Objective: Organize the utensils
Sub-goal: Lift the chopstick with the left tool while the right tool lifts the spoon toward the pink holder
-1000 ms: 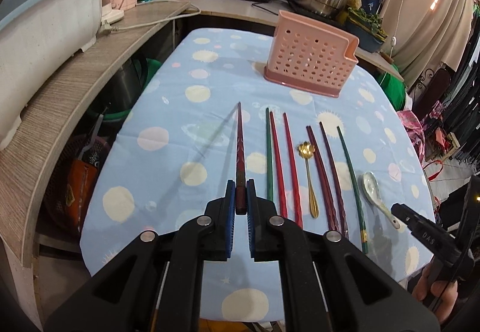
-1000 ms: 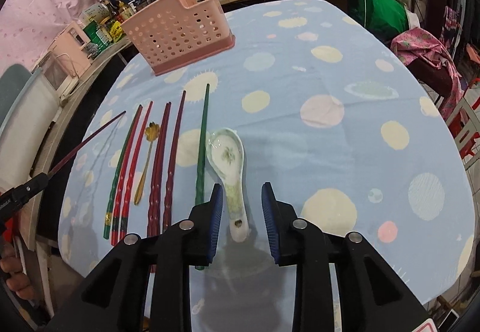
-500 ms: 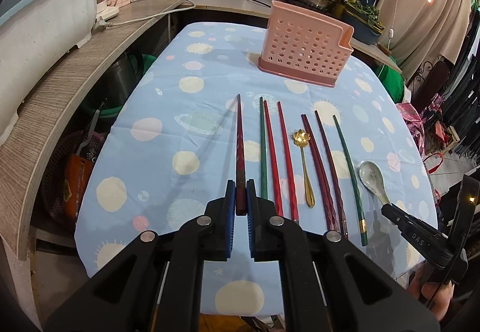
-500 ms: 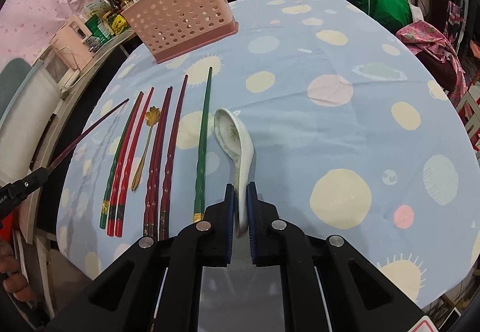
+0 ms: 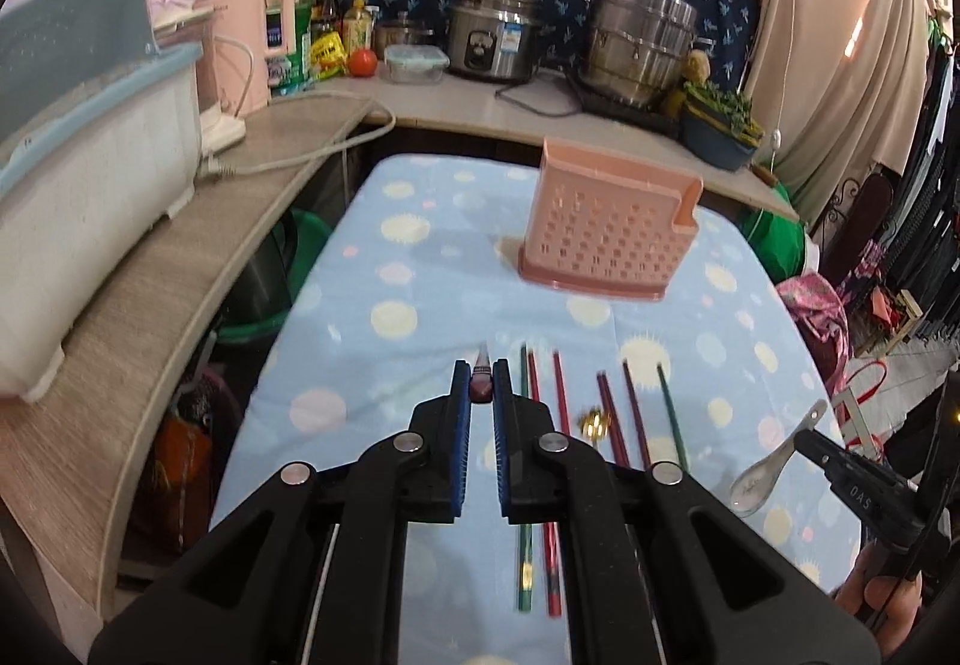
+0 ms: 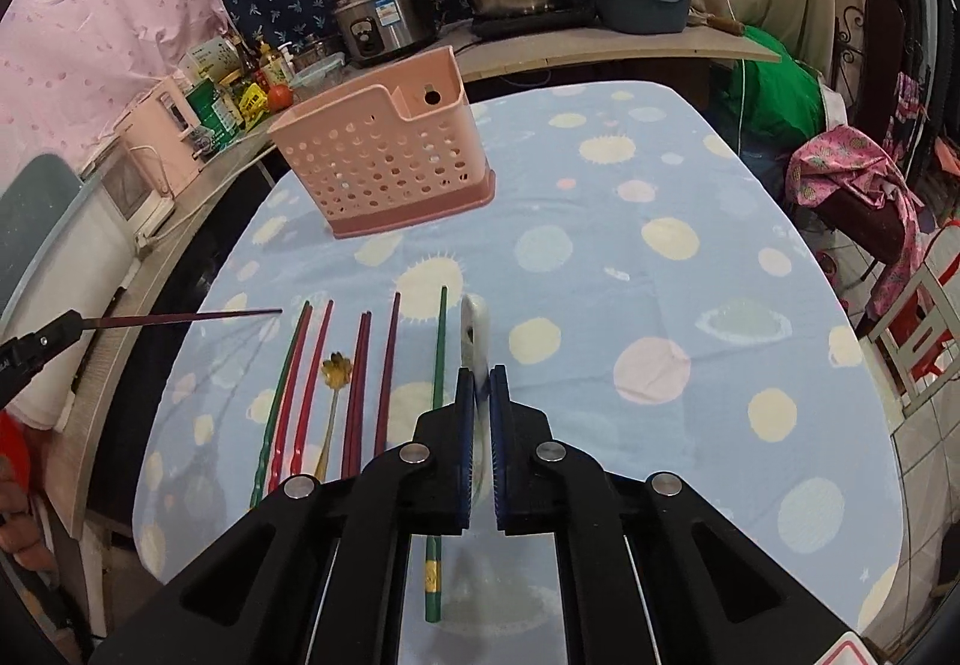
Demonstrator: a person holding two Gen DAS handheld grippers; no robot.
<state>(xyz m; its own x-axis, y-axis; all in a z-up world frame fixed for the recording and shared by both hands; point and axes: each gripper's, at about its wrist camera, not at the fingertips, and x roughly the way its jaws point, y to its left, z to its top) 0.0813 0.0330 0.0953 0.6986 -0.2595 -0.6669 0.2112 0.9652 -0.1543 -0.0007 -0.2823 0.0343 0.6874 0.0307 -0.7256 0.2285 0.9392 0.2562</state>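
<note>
Hand-held gripper (image 6: 479, 395) on the right pinches the white spoon (image 6: 474, 332), its handle hidden between the pads.

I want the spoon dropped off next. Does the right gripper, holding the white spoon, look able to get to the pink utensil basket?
Probably yes. The right gripper grips the white spoon above the cloth, and only bare tablecloth lies before the pink utensil basket.

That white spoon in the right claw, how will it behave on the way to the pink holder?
The white spoon looks like glazed ceramic, so probably slippery and breakable if dropped. The right claw pinches only its handle end, with the bowl hanging out front, so it may pivot. It looks rigid, so no flexing at the pink holder.
</note>
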